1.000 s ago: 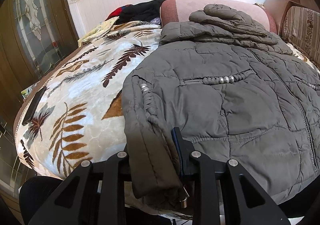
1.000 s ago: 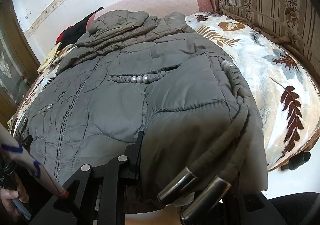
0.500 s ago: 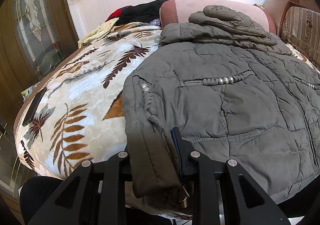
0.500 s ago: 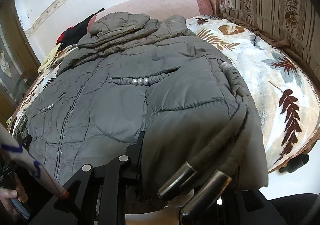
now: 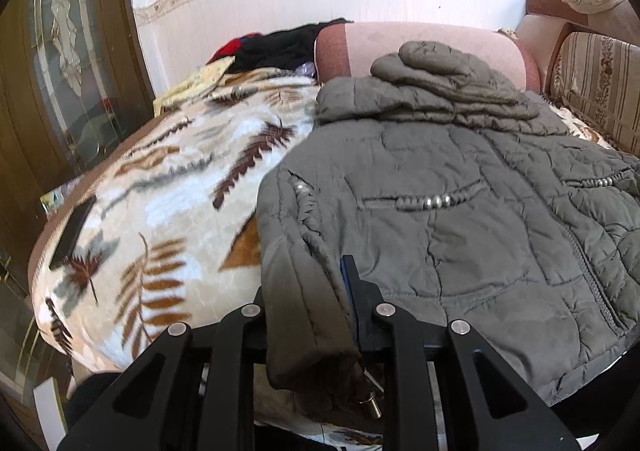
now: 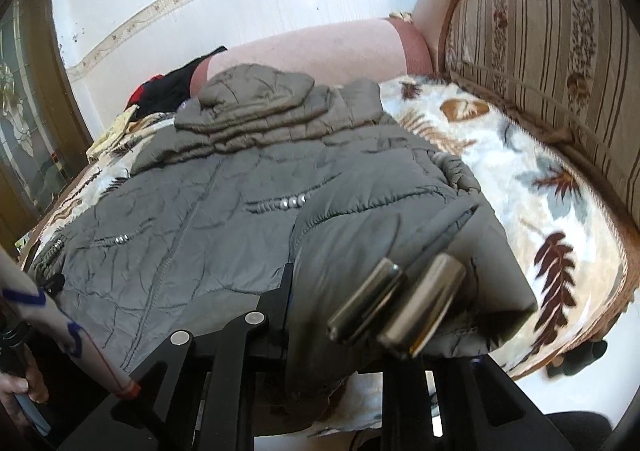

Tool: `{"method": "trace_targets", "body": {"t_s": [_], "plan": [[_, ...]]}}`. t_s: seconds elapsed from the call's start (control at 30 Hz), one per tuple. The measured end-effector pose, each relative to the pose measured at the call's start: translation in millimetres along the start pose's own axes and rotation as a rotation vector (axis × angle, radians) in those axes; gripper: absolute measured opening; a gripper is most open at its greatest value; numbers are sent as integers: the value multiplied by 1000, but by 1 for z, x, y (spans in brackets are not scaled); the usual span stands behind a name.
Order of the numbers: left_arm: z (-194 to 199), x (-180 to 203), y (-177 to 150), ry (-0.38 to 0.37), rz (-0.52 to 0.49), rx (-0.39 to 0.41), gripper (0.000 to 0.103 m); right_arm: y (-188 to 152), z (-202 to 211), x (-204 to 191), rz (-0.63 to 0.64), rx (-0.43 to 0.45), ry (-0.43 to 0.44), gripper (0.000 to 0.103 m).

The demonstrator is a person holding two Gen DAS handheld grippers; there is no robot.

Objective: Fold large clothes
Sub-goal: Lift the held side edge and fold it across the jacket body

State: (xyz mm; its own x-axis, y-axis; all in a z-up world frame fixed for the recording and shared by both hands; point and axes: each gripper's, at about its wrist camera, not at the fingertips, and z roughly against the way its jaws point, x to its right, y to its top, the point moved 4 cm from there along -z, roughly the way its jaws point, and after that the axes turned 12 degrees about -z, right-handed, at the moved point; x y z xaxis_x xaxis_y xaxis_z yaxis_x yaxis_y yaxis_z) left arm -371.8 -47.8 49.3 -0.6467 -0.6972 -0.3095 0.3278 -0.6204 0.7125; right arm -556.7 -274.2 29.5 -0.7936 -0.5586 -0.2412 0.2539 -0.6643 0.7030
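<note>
sofa bed: pink bolster [image 5: 420,47] at the far end, striped backrest cushion [image 6: 560,63] along one side.
blanket [image 5: 168,187]: cream plush with a brown leaf print, covers the seat under the coat.
coat [image 5: 460,219]: grey-olive quilted puffer, spread front up on the blanket, hood [image 5: 444,67] bunched against the bolster, bead trim on both pockets.
dark clothes [image 5: 288,47]: black and red pile beside the bolster.
left gripper [image 5: 310,315]: jaws narrow and closing, pinching the coat's near hem corner.
right gripper [image 6: 360,315]: jaws narrow and closing on the opposite hem corner; far finger hidden by fabric.
drawcord ends [image 6: 400,303]: two metal tips lying on the gripped corner.
</note>
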Motion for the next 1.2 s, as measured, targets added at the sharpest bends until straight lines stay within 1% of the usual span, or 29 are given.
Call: {"method": "trace_targets", "body": {"t_s": [0.1, 0.2, 0.37, 0.5, 0.63, 0.7, 0.73, 0.77, 0.8, 0.93, 1.0, 1.03, 1.07, 1.1, 1.13, 1.17, 1.2], "plan": [[8, -4, 14, -1, -12, 28, 21, 13, 8, -4, 0, 17, 17, 22], [12, -11, 31, -13, 0, 47, 21, 32, 16, -8, -9, 39, 46, 22], [20, -30, 83, -39, 29, 96, 21, 79, 32, -25, -7, 102, 87, 22], [16, -49, 137, -58, 56, 111, 21, 131, 33, -39, -9, 143, 113, 22], [-4, -64, 203, -84, 73, 111, 21, 184, 18, -51, -6, 159, 122, 21], [-16, -69, 230, -88, 80, 114, 22, 210, 4, -58, 7, 165, 114, 21], [-28, -69, 251, -89, 75, 110, 22, 224, -6, -61, 10, 162, 111, 21], [-35, -70, 261, -92, 73, 106, 22, 240, -19, -65, 8, 161, 102, 21], [-51, -71, 280, -93, 80, 95, 23, 251, -31, -66, 5, 156, 98, 21], [-104, -73, 330, -105, 96, 61, 27, 292, -91, -78, 4, 119, 64, 21], [-129, -78, 354, -51, 93, 78, 32, 310, -124, -80, -11, 96, 49, 21], [-140, -82, 363, -17, 90, 93, 35, 318, -140, -81, -21, 81, 44, 21], [-152, -87, 373, 17, 83, 110, 42, 326, -160, -81, -29, 65, 34, 21], [-161, -93, 379, 44, 81, 114, 45, 332, -176, -81, -36, 53, 24, 21], [-171, -100, 383, 60, 87, 111, 46, 338, -191, -81, -45, 39, 18, 21], [-182, -107, 387, 63, 100, 102, 46, 343, -212, -81, -56, 21, 2, 21], [-192, -114, 390, 63, 111, 92, 46, 346, -224, -79, -58, 16, -15, 21]]}}
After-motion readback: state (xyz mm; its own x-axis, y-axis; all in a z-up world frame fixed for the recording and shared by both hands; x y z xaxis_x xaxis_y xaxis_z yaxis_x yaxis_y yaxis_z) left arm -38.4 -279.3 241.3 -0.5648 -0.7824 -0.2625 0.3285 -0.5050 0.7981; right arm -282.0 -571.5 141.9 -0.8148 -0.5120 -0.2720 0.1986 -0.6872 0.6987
